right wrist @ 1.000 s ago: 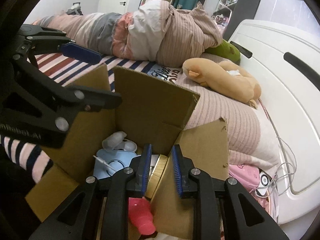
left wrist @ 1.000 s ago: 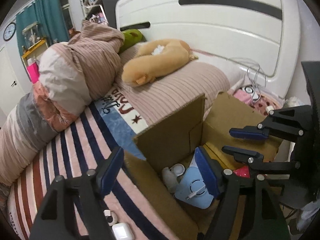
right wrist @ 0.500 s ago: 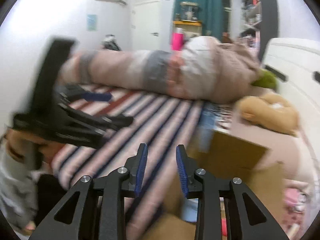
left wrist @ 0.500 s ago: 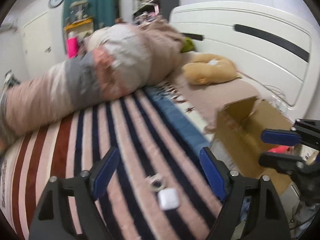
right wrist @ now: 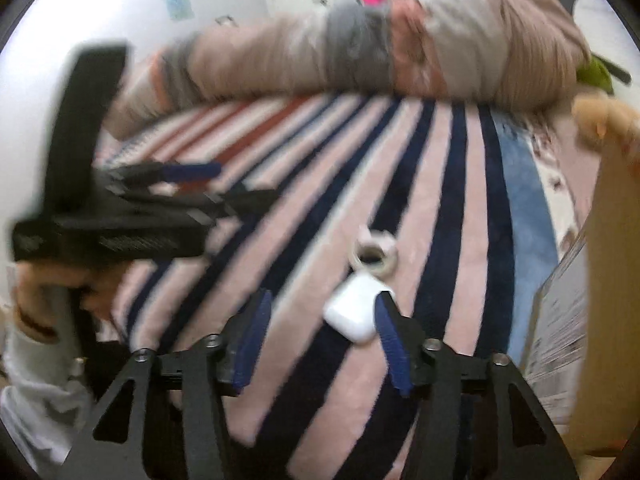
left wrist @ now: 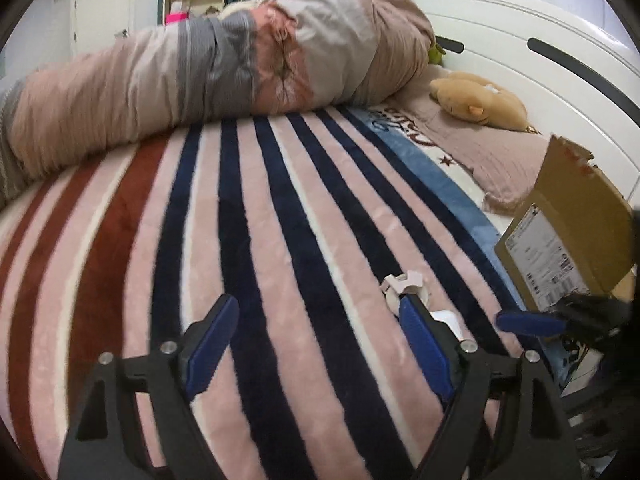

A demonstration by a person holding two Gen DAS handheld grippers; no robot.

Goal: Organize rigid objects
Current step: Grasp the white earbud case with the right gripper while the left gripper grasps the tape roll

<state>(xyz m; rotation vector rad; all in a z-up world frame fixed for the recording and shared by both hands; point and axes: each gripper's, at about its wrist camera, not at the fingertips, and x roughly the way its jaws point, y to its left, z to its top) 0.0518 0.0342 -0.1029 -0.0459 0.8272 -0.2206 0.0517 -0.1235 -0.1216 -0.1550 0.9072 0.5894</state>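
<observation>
The bed [left wrist: 280, 240] takes up nearly everything, covered in a blanket striped pink, navy and dark red, with a long rolled-up duvet [left wrist: 224, 60] along the far side and a tan stuffed toy [left wrist: 476, 98] up by the white headboard [left wrist: 540, 52]. At the bed's right edge stands the cardboard box [left wrist: 576, 216], one flap up with a shipping label facing out. From here I can't see inside it, so how much has gone in already I can't say.

What's plainly left are two small things lying on the blanket close to the box: a white earbud case [right wrist: 356, 312] and, touching its far end, a small white ring-shaped piece [right wrist: 374, 254] that looks like a clip or roll, though the right camera's picture is too blurred to be sure.

The right gripper [right wrist: 320, 340] is low over the blanket with its jaws spread wide and nothing in them. The earbud case lies between its fingers, against the right-hand blue pad [right wrist: 392, 344] and well off the other one. To my eye that case is the next thing to be picked up.

The left gripper [left wrist: 316, 348] hangs over bare stripes, also wide open and empty; the ring and case sit just past its right finger, so it isn't lined up on either.

I'd judge the job part-way: at least these two items to box, and no grasp closed yet.
</observation>
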